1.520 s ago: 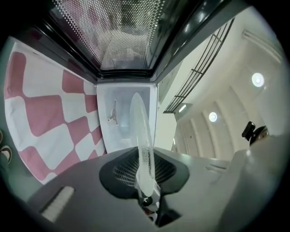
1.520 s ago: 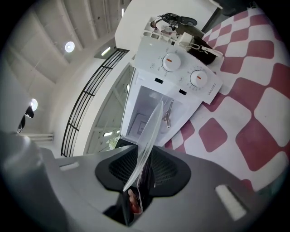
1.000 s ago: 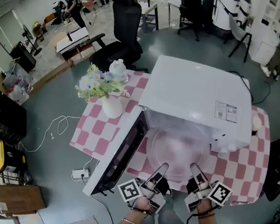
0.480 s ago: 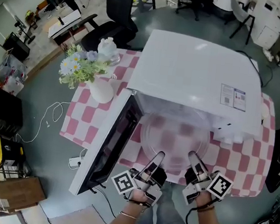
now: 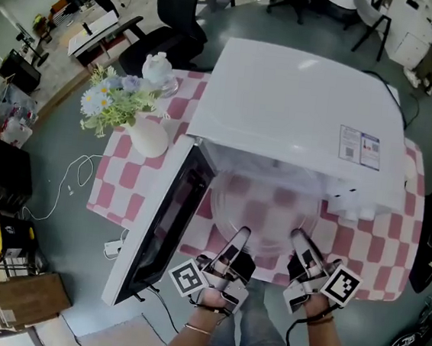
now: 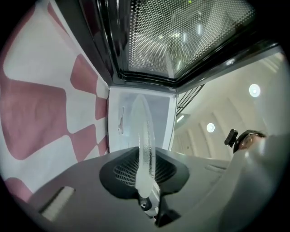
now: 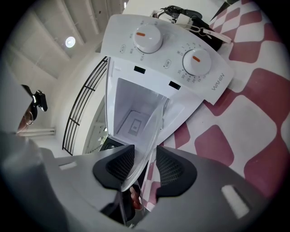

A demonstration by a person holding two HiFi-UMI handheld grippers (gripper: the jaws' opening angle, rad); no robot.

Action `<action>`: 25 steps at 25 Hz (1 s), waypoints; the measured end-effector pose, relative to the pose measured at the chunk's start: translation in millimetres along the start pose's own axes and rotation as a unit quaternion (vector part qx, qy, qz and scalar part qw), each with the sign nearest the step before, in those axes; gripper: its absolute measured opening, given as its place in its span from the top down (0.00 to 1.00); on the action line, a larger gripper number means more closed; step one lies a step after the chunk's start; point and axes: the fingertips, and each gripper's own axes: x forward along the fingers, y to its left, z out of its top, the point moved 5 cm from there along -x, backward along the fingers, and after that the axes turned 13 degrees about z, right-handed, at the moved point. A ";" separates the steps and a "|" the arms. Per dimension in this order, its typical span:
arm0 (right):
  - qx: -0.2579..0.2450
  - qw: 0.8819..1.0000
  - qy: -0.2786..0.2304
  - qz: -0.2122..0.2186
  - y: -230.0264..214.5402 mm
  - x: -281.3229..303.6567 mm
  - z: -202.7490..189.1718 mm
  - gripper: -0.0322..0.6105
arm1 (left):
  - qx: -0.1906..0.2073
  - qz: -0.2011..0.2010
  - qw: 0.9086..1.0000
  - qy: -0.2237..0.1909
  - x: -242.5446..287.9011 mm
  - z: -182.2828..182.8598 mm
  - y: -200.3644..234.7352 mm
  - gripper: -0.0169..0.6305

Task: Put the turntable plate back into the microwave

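Note:
The clear glass turntable plate [image 5: 267, 211] lies level in the mouth of the white microwave [image 5: 299, 116], whose door [image 5: 161, 220] hangs open to the left. My left gripper [image 5: 238, 238] is shut on the plate's near rim [image 6: 144, 149], with the pads pressed on the glass. At the rim's right side is my right gripper [image 5: 299, 240]. Its jaws have just been opening. The plate's rim [image 7: 152, 136] stands between its pads, leaning on the left one with a gap to the right one. Ahead in the right gripper view are the microwave's two dials [image 7: 172, 50].
The microwave stands on a table with a pink-and-white checked cloth [image 5: 381, 247]. A white vase of flowers [image 5: 123, 109] and a small white jar [image 5: 156, 68] stand at the table's far left corner. A cable and a power strip [image 5: 112, 248] lie on the floor at the left.
Both grippers and the plate have edged a little down and toward the microwave's opening. The right gripper's fingers look slightly wider apart.

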 end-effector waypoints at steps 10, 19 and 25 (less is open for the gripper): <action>-0.016 1.000 0.009 -0.023 9.0 -22.2 -2.0 0.74 | 0.004 0.000 1.000 -0.011 8.0 9.7 -2.6 0.90; -0.118 0.983 0.023 -0.138 11.3 -62.0 3.4 0.74 | 0.015 -0.009 1.000 -0.013 16.2 8.1 -9.5 0.90; -0.178 0.960 0.043 -0.213 11.5 -79.2 1.7 0.89 | 0.011 -0.007 1.000 -0.016 21.2 3.7 -8.7 0.90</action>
